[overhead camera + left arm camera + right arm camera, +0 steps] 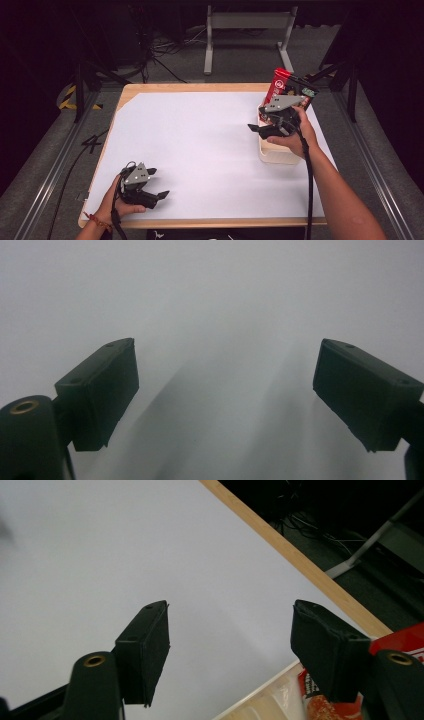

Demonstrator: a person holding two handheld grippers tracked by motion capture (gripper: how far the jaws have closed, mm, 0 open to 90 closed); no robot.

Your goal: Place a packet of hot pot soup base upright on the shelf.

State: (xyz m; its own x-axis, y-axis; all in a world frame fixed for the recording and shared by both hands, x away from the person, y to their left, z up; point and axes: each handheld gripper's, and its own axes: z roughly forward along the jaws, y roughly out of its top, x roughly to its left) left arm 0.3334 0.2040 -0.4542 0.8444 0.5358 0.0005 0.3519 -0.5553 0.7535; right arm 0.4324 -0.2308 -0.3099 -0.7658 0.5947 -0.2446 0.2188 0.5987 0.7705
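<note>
White paper (200, 145) covers the wooden table (200, 87); both tools (157, 185) (257, 122) gape, empty.

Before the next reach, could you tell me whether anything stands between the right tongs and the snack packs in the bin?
Nothing visible does: the right tongs hang open at the bin, with the red snack pack just behind.

A white sheet (200, 150) covers the pale wooden table (200, 87); red packets (278, 85) stand in a cream box (277, 152).
</note>
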